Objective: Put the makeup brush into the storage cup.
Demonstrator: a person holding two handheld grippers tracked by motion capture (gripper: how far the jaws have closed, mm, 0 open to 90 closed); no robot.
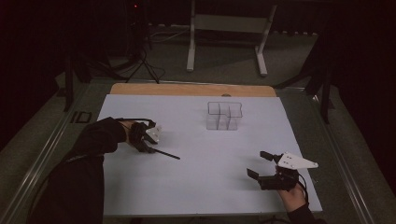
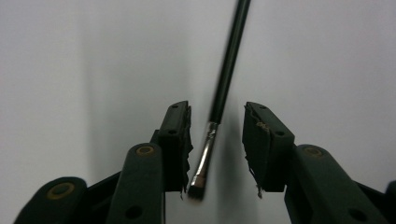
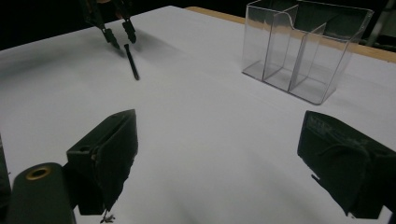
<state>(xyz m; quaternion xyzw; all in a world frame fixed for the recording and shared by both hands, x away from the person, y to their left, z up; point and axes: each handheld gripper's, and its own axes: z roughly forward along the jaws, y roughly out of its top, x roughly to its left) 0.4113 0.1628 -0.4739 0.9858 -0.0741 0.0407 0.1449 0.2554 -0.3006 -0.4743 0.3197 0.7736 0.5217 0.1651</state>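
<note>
Plenty of bare white table (image 1: 196, 177) lay between the two hands, with the clear organizer (image 1: 224, 115) standing well back toward the far edge. The left gripper (image 1: 148, 148) sat low on the sheet, jaws narrowed around the brush (image 2: 219, 100) but gaps showed on both sides, nothing pinched. The right gripper (image 1: 259, 164) waited near the front edge, jaws wide and empty.
</note>
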